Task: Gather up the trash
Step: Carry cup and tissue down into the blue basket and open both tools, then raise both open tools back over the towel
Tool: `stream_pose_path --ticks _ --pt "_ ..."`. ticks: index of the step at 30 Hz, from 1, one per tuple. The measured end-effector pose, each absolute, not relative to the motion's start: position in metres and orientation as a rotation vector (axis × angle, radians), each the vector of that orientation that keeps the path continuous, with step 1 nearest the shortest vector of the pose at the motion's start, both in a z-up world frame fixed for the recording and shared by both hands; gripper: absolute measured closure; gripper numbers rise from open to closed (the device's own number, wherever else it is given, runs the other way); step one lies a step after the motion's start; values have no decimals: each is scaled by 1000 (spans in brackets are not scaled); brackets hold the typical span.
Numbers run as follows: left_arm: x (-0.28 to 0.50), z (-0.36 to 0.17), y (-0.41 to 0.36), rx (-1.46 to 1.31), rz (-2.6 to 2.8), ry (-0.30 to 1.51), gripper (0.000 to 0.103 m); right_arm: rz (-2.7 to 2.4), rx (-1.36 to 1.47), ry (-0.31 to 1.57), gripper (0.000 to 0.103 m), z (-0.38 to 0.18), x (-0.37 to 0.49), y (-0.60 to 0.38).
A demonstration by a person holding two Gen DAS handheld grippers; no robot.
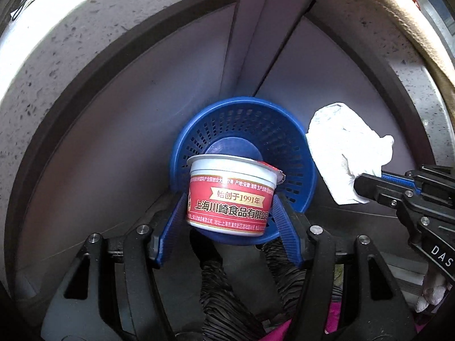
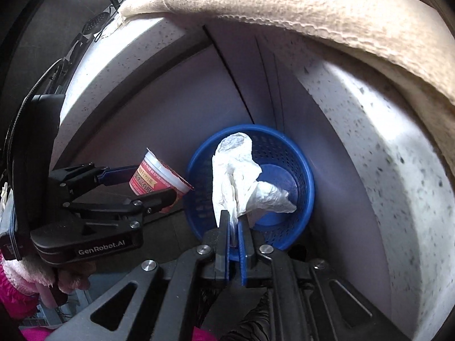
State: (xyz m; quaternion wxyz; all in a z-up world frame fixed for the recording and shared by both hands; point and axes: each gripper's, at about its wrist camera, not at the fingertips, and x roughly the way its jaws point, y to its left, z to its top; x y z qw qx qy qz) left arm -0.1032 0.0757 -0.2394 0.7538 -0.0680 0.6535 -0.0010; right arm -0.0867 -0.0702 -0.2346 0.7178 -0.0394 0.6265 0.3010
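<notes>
Tight spot: speckled stone-look counter edge [image 1: 71, 42] curves overhead, and a beige knit towel [image 2: 312, 14] drapes over it at the upper right. Below sit flat grey cabinet panels [image 1: 142, 128] with a dark seam between them. Nothing is blocking the basket mouth except what I'm carrying.

Blue basket [image 1: 284, 130] – round perforated plastic with a solid bottom – stands on the floor against the panels. I see nothing lying in it; its bottom shows bare in both views.

My left gripper [image 1: 230, 213] has its ribbed blue pads clamped on the sauce cup [image 1: 231, 193], a white plastic tub with a red Chinese-print label and the foil lid peeled partly back. It's held over the basket's near rim.

My right gripper [image 2: 233, 227] is pinched tight on a crumpled white tissue [image 2: 241, 176] – soft and wrinkled, held in the air in front of the basket opening, right of the cup.
</notes>
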Motion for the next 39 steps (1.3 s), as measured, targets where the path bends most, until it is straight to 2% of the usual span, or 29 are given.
stream_pose_path --ticks 2,3,4,5,9,23,28,33,39 --pt "-104 -237 76 -144 1 1439 39 660 -95 1383 91 -235 -85 -70" --pt "-103 -238 77 -141 2 1445 39 657 -96 1381 76 -235 -84 -70" --pt "-102 -239 76 -137 4 1447 38 651 -98 1379 70 -235 -83 -70" --pt "-102 -239 76 -129 9 1446 36 647 -97 1376 68 -234 -83 -70" --pt "-103 -241 79 -129 18 1446 32 640 -94 1370 68 -232 -79 -71" --pt "-108 -217 95 -112 50 1383 32 664 -71 1343 67 -210 -83 -85" --pt "-107 -196 103 -127 62 1330 32 695 -52 1319 62 -193 -85 -91" --pt "-103 -164 109 -134 84 1253 32 746 -27 1268 50 -164 -90 -96" --pt "-91 -121 111 -164 95 1157 32 756 19 1209 48 -130 -82 -118"
